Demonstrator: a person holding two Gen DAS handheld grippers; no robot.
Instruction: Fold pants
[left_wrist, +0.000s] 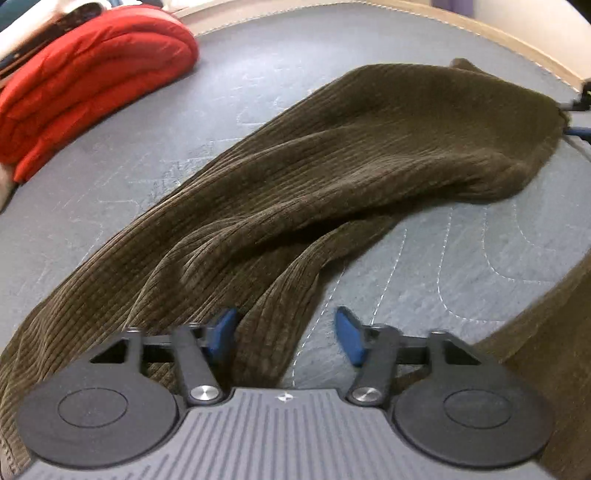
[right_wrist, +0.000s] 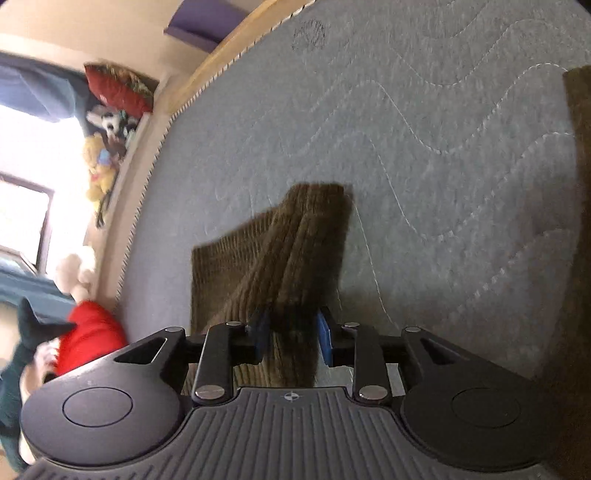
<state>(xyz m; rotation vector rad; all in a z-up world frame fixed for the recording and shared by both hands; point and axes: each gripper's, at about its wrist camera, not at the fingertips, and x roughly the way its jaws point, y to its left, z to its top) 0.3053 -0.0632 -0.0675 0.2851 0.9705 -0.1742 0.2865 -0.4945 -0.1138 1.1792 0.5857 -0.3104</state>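
Dark brown corduroy pants (left_wrist: 369, 155) lie stretched across the grey quilted mattress (left_wrist: 461, 258), from the near left to the far right. My left gripper (left_wrist: 285, 334) is open over the near end. A fold of the cloth lies against its left pad (left_wrist: 221, 332), while the right pad stands clear over bare mattress. In the right wrist view, my right gripper (right_wrist: 292, 339) is shut on a bunched end of the pants (right_wrist: 280, 251), which fills the gap between both blue pads. That end hangs slightly off the mattress (right_wrist: 406, 129) and casts a shadow.
A folded red garment (left_wrist: 85, 77) sits at the far left of the mattress, and shows again as the red garment (right_wrist: 92, 332). More brown cloth (left_wrist: 546, 350) lies at the near right. Stuffed toys (right_wrist: 99, 166) line the wall beyond the mattress edge.
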